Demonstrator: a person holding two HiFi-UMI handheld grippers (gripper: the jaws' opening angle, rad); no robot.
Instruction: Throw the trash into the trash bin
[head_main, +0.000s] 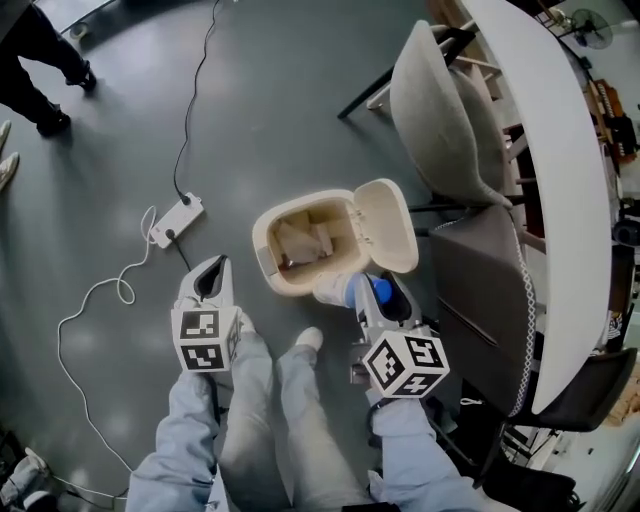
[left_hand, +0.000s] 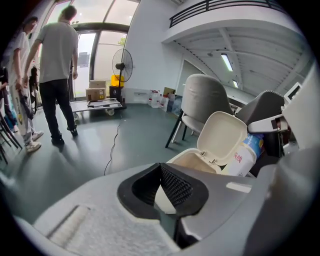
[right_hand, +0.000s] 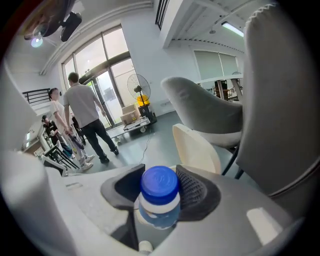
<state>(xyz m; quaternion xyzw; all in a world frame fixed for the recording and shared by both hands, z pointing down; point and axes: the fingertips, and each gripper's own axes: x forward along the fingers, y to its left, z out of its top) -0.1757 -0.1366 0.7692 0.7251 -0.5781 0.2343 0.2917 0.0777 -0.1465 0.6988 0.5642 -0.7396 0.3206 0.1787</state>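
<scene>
We see the right gripper clamped on a blue-capped bottle, jaws fairly wide. The left gripper is closed and empty. From the head view, the bottle hangs just beside the open trash bin, paper inside; the right gripper view catches only the lid

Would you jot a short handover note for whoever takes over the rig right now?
Left gripper: shut, empty, to the left of the bin.
Right gripper: shut on a blue-capped bottle, by the bin's rim.
Bin: on the floor, lid open, some trash inside.
Done: bottle is in hand.
Left: drop the bottle into the bin.
</scene>
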